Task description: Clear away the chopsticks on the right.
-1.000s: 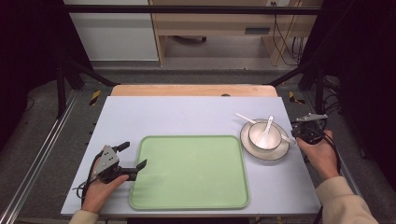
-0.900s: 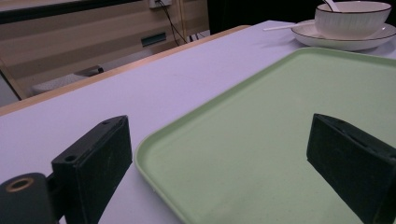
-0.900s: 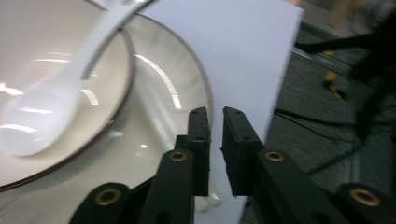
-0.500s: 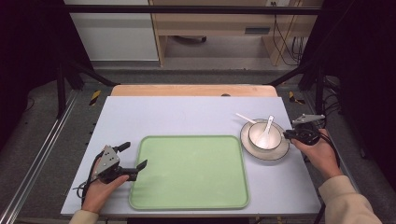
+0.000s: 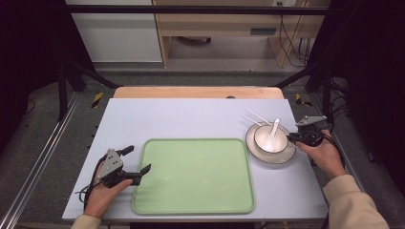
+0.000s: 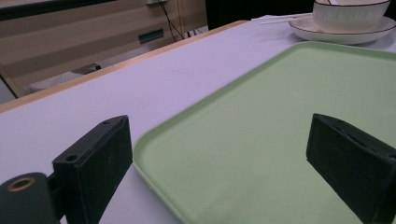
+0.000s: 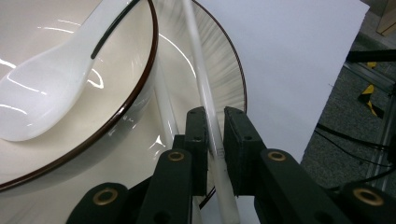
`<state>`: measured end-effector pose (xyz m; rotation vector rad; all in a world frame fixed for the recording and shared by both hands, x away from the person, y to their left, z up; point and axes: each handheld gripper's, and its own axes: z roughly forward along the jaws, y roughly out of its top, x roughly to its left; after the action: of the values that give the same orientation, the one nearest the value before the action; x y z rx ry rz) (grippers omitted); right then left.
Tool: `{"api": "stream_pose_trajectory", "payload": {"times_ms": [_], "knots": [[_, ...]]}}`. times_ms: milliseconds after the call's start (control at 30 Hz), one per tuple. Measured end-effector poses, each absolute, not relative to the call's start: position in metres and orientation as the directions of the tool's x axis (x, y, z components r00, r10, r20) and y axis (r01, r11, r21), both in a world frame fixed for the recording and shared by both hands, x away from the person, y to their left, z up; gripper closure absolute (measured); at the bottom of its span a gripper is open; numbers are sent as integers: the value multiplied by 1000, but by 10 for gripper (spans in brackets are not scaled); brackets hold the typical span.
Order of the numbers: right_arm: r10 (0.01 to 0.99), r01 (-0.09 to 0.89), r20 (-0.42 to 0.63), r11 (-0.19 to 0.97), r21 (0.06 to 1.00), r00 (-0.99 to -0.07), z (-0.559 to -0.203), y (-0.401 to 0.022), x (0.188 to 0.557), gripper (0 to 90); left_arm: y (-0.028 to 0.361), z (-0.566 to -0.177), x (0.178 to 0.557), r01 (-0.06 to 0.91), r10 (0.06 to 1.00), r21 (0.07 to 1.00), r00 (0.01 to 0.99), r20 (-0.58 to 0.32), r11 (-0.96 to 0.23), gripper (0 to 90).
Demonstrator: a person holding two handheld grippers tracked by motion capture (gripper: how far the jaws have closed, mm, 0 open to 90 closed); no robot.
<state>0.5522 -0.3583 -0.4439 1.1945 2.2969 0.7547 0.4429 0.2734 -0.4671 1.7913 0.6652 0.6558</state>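
Observation:
A white bowl [image 5: 260, 138] with a white spoon [image 5: 273, 134] in it stands on a dark-rimmed plate [image 5: 270, 157] at the table's right. My right gripper [image 5: 290, 138] reaches the plate's right rim. In the right gripper view the right gripper [image 7: 215, 116] is shut on a thin white chopstick [image 7: 198, 70] that lies across the plate [image 7: 226, 74], beside the bowl [image 7: 28, 28] and spoon [image 7: 46, 98]. Two more chopsticks [image 5: 254, 117] rest at the plate's far left. My left gripper [image 5: 139, 159] stands open at the left edge of the green tray [image 5: 191, 176], one jaw over the tray [image 6: 261, 116].
The lilac table top [image 5: 181, 119] has bare room behind the tray. Its right edge lies close beside my right hand [image 5: 327, 155], with floor and a metal frame [image 7: 373, 56] beyond. A wooden bench [image 5: 224, 24] stands past the far edge.
My right gripper has moved a little left and nearer, in to the plate's right rim. The left gripper and the tray have stayed put.

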Motion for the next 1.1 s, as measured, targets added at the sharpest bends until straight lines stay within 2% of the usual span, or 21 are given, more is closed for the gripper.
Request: {"api": "stream_pose_trajectory", "payload": {"times_ms": [133,333,500,600,700,867,967,1100], "knots": [[837,598,-142,487,637,-529,-444,-357,553,838,273,-467,443,127,711,951,694,117,-281,65],[837,592,-168,496,636,-520,-443,-357,551,840,273,-467,443,126,710,952,694,117,-280,66],[866,574,-182,452,683,-466,-428,-357,544,841,274,-466,442,124,713,953,692,117,-277,67],[893,527,-191,401,749,-409,-406,-352,527,841,275,-466,442,126,715,953,689,116,-276,67],[900,511,-183,381,770,-396,-395,-347,517,841,274,-466,442,123,714,953,690,118,-276,67],[872,458,-189,409,789,-452,-377,-315,487,841,274,-465,442,118,713,954,690,121,-275,67],[837,444,-180,441,780,-516,-376,-280,461,841,275,-465,442,117,714,955,690,120,-274,67],[807,444,-168,470,763,-566,-381,-254,445,841,277,-464,442,116,717,956,687,117,-268,67]]}}
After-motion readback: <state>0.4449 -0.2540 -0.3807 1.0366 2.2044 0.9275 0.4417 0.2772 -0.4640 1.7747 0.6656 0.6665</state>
